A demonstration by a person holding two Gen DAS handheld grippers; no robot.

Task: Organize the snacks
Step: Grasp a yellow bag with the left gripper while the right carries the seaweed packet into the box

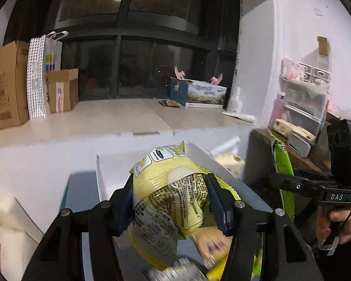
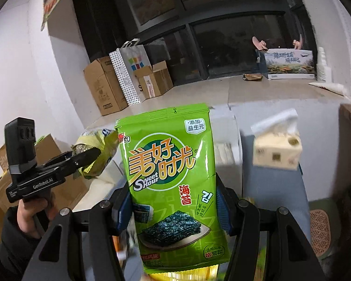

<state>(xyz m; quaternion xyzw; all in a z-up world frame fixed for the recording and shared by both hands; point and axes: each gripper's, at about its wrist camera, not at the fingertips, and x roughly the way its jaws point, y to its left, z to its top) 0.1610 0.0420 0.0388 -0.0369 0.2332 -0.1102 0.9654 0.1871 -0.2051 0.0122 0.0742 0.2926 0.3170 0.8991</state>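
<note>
Yellow snack bag (image 1: 166, 201) clamped in left gripper (image 1: 169, 201) — right gripper (image 2: 173, 208) grips green seaweed pack (image 2: 170, 182).

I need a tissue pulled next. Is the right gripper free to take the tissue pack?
Probably not: the right gripper is shut on the green seaweed bag; the tissue pack stands beyond, unobstructed.

Tall cardboard box (image 1: 8, 84) at the ledge's (image 1: 110, 114) left end, dotted paper bag (image 1: 36, 77) and small open carton (image 1: 62, 90) beside it, printed box (image 1: 204, 93) at the right end, tissue pack (image 2: 277, 149) nearer.
</note>
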